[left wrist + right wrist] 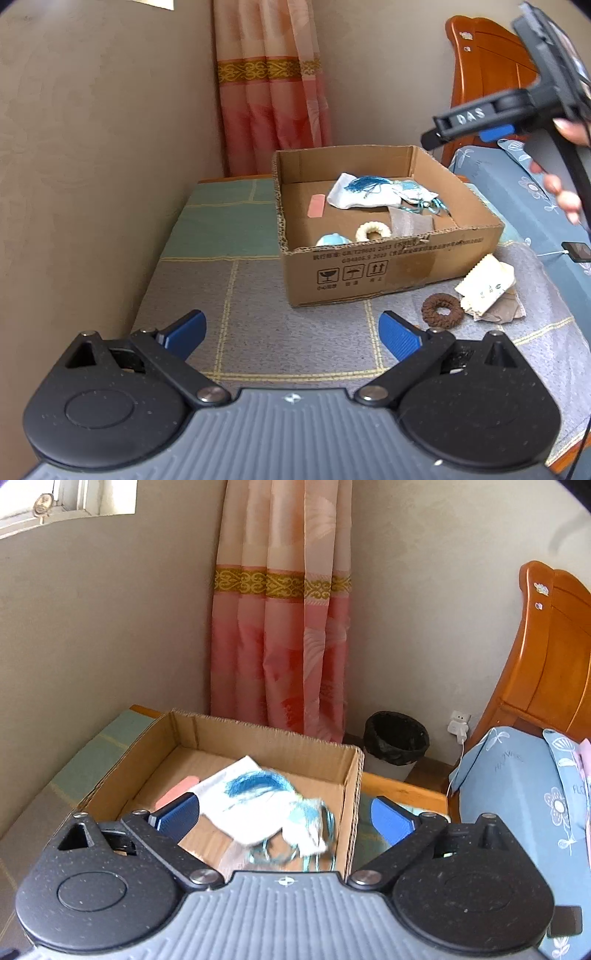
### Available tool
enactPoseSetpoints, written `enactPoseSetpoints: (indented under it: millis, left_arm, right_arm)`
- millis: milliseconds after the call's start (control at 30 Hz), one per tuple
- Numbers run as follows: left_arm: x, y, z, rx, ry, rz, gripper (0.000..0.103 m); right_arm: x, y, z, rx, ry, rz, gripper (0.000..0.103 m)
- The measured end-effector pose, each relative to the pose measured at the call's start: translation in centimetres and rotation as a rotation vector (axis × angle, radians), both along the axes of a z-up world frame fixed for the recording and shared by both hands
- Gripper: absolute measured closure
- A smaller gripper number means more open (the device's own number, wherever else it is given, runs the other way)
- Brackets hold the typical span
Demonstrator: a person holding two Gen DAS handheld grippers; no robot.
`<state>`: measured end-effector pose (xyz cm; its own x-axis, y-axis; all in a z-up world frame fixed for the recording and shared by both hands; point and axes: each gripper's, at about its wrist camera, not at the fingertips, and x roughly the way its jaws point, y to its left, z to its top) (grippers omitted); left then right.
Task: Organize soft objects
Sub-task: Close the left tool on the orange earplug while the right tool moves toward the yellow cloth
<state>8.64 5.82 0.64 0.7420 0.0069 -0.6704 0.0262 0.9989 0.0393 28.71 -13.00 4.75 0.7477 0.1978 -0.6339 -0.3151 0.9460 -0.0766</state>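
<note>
A cardboard box sits on a checked cloth. Inside lie a white pouch with blue tassels, a cream scrunchie, a pink strip, a pale blue item and a grey cloth. Outside the box to its right lie a brown scrunchie and folded cream cloths. My left gripper hovers open above the cloth, nothing between its fingers. My right gripper is open above the box, with the white pouch lying loose and blurred below it.
A wall runs along the left and a pink curtain hangs behind the box. A black bin stands on the floor beyond. A wooden headboard and blue floral bedding are on the right.
</note>
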Motion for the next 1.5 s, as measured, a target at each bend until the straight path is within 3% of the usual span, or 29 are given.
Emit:
enactPoseSetpoints:
  millis: [333,633,1000,1233,1500]
  left_arm:
    - [0.1,-0.6,-0.5,-0.008,0.015,-0.022,0.003]
    - [1.4,-1.8,-2.0,-0.001,0.067,-0.049,0.003]
    - [4.0,-6.1,-5.3,0.064,0.182,-0.116,0.003]
    - [5.8,-8.0,-6.9,0.085,0.227,-0.093,0.003]
    - [6.8,-8.2,-7.7,0.028,0.218,-0.045,0.003]
  right_arm:
    - [-7.1,-2.6,-2.4,0.001,-0.081,-0.079,0.0]
    - [-12.5,-4.2,-7.2,0.009,-0.023,-0.156,0.0]
    - [-14.5,-5.8,-10.4,-0.07,0.039,-0.175,0.0]
    - [-14.6,-6.4,-12.3,-0.081,0.082,-0.119,0.0]
    - [-14.6,-7.0,-13.4,-0.063,0.108,-0.099,0.0]
